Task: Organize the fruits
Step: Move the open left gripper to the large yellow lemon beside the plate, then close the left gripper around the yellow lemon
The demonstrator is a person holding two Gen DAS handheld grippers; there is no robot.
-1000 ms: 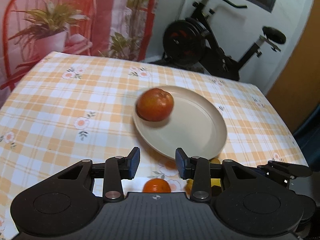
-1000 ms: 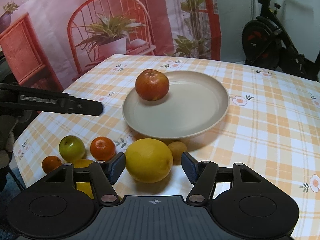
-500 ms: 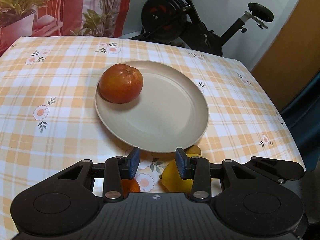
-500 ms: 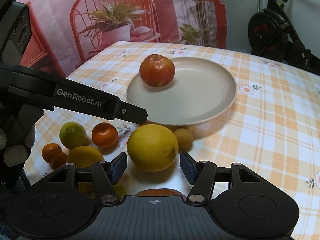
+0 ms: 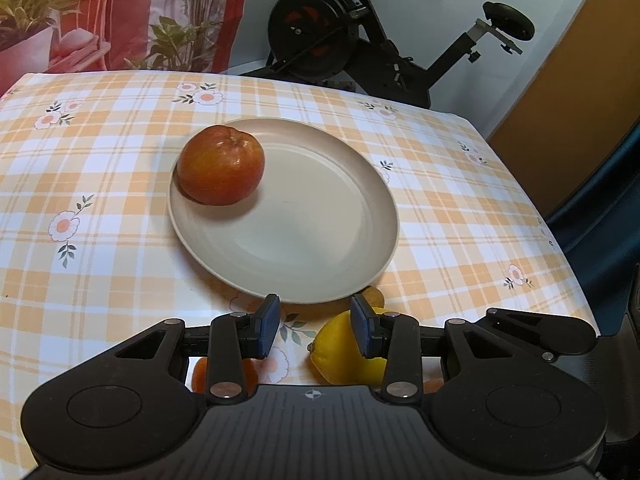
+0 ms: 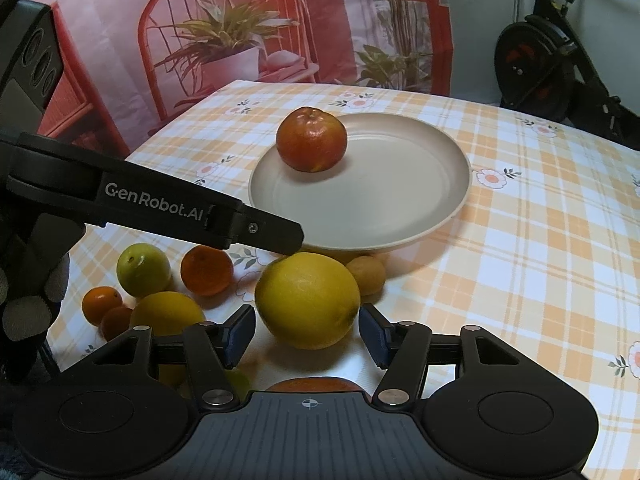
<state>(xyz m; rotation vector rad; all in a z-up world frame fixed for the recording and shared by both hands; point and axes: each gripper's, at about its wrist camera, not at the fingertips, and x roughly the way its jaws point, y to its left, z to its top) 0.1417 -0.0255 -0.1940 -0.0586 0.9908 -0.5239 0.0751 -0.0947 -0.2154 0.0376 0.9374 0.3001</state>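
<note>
A red apple [image 5: 221, 164] lies on the left part of a beige plate [image 5: 320, 224]; it also shows in the right wrist view [image 6: 311, 144] on the plate [image 6: 400, 188]. My left gripper [image 5: 315, 325] is open and empty, just in front of the plate's near rim; it also shows from the side in the right wrist view [image 6: 280, 236]. My right gripper [image 6: 307, 334] is open, its jaws on either side of a large yellow lemon [image 6: 307, 300] without touching it. The lemon [image 5: 344, 352] sits partly behind my left gripper's right finger.
Several loose fruits lie on the checked tablecloth before the plate: a green lime [image 6: 143, 270], an orange [image 6: 206, 270], small tangerines [image 6: 102, 300], a second yellow fruit [image 6: 166, 314], a small brown fruit [image 6: 366, 274]. An exercise bike [image 5: 360, 40] stands beyond the table.
The left gripper has swung right and pulled back from the plate, leaving the apple on it. The right gripper has moved forward and lower, towards the lemon.
</note>
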